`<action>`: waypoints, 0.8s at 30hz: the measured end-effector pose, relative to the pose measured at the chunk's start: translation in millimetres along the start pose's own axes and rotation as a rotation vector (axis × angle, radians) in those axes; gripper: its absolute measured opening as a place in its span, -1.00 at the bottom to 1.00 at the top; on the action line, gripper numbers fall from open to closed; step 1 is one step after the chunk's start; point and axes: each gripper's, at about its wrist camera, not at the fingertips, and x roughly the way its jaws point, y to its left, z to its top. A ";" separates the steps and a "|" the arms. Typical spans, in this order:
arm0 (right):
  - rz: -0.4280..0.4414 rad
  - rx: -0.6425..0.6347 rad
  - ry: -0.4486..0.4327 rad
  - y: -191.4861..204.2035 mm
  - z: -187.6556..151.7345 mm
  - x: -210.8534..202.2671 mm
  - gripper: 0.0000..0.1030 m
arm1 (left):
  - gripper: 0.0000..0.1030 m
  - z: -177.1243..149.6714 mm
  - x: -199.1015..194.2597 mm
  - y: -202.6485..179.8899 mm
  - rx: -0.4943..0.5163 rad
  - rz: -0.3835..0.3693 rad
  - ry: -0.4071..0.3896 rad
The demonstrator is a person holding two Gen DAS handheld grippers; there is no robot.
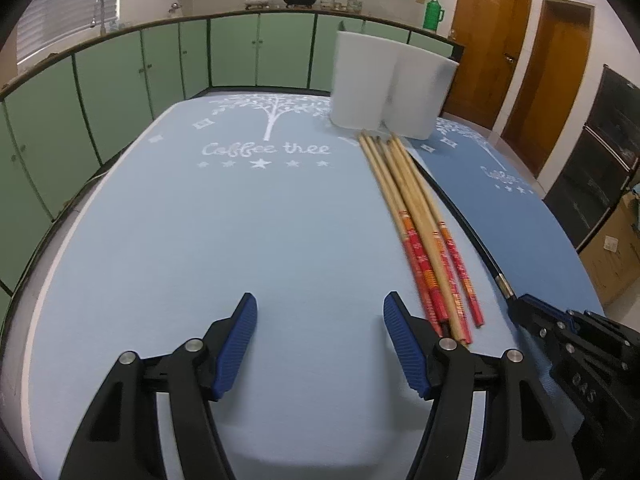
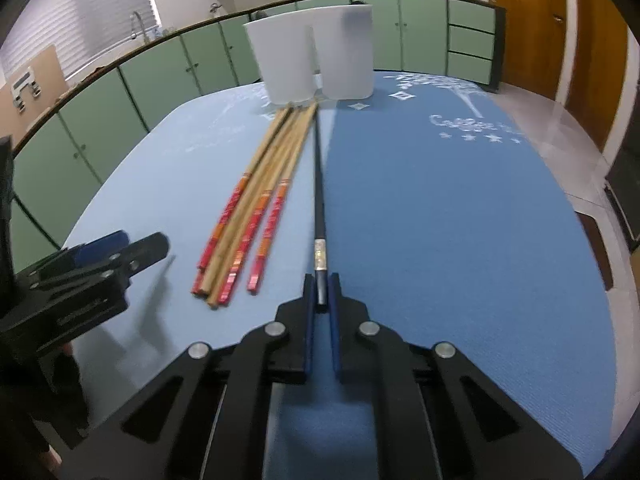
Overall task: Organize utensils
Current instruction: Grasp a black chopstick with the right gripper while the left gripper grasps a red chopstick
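Several wooden chopsticks with red ends [image 1: 416, 216] lie in a bundle on the light blue mat [image 1: 224, 240], tips toward a white two-compartment holder [image 1: 388, 84]. My left gripper [image 1: 320, 344] is open and empty, just left of the bundle's red ends. My right gripper [image 2: 320, 300] is shut on the end of a black chopstick [image 2: 319, 184], which lies along the mat seam pointing at the holder [image 2: 316, 52]. The bundle [image 2: 256, 204] lies left of it. The right gripper [image 1: 528, 312] shows in the left wrist view, the left gripper [image 2: 120, 248] in the right wrist view.
A darker blue mat [image 2: 440, 220] covers the right part of the table. Green cabinets [image 1: 160, 64] and a counter with pots run behind the table. Wooden doors [image 1: 520, 60] stand at the right.
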 end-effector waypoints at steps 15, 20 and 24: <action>-0.035 0.053 -0.013 -31.9 -2.6 -5.7 -0.88 | 0.27 -9.0 1.6 -37.9 0.103 -0.029 0.032; -0.036 0.051 -0.013 -31.9 -2.0 -5.3 -0.88 | 0.28 -9.4 3.6 -24.8 0.091 0.079 0.036; -0.042 0.041 -0.013 -31.6 -2.2 -5.3 -0.86 | 0.24 -7.9 -0.7 -9.6 0.034 0.075 0.025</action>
